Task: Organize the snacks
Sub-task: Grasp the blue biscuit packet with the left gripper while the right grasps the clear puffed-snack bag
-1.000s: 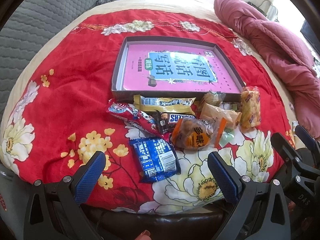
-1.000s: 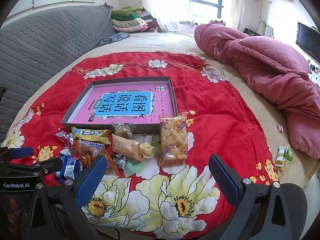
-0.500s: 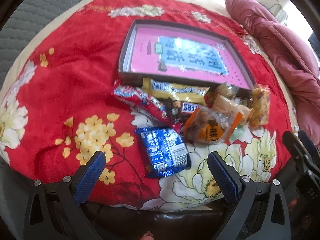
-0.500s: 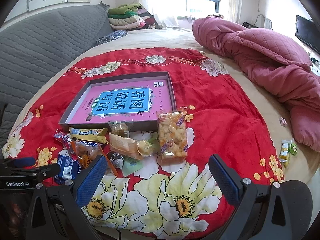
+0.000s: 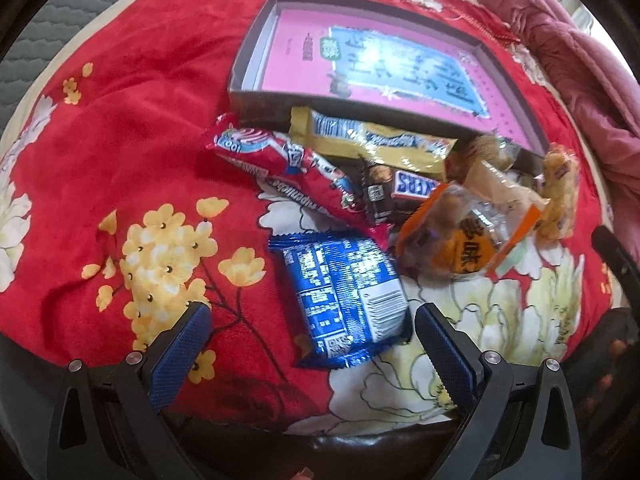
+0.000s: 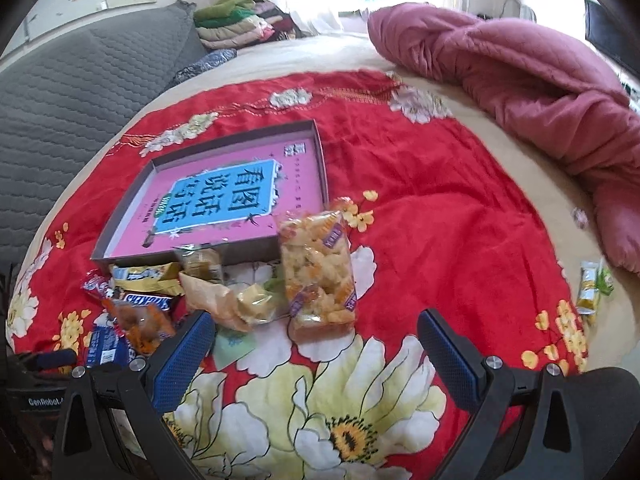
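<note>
Left claw [image 5: 308,326] released over the blue packet [image 5: 340,300]; right claw [image 6: 314,334] released, empty.

Two matching black plastic tools: the left hand-held gripper [image 5: 310,334] and right hand-held gripper [image 6: 314,340] each carry two angular fingers faced with blue dimpled pads [image 6: 182,360], silver screws [image 5: 489,357] at the knuckles and triangular cut-outs in the frames. White "GenRobot" lettering [image 6: 46,401] marks the left unit's body.
</note>
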{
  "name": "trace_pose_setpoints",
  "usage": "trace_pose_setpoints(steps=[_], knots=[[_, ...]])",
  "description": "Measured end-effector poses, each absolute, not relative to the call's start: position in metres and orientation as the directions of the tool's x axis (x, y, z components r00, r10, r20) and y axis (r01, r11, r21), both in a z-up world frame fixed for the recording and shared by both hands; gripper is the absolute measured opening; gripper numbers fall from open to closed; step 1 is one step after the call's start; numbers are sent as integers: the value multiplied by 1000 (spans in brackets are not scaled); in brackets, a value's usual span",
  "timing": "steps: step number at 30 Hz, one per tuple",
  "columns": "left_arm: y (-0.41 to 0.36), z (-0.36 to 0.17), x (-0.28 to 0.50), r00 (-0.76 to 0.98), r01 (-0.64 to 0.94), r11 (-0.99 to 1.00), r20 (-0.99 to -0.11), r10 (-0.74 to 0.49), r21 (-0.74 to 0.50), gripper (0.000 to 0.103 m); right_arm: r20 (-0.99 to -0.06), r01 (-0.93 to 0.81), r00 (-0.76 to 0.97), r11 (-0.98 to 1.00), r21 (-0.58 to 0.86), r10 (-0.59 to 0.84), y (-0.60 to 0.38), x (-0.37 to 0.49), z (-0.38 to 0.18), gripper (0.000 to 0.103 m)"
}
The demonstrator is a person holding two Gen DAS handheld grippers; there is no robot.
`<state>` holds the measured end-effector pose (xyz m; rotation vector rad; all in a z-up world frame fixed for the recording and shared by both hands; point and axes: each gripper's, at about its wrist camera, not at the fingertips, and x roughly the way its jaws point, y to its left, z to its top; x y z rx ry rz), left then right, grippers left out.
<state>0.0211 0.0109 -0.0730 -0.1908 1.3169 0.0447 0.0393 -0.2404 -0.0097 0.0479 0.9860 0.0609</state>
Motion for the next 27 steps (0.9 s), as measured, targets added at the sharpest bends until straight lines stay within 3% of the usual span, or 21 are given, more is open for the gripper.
trace_pose_setpoints(steps=[9, 18, 20, 27], knots=[[12, -85, 28, 251, -137, 985, -965, -70, -107, 102, -857, -12, 509, 996, 88, 82, -252, 69, -30, 102], [16, -90, 33, 244, -147, 983, -967, -76, -114, 102, -868, -24, 496, 1000, 0, 12, -244, 90, -46, 102], [16, -91, 33, 244, -149, 983, -967, -72, -111, 102, -868, -29, 496, 1000, -8, 8, -243, 92, -48, 96], [12, -90, 34, 255, -150, 984, -966, -53, -94, 101, -881, -72, 470, 997, 28, 59, -240, 103, -56, 58]])
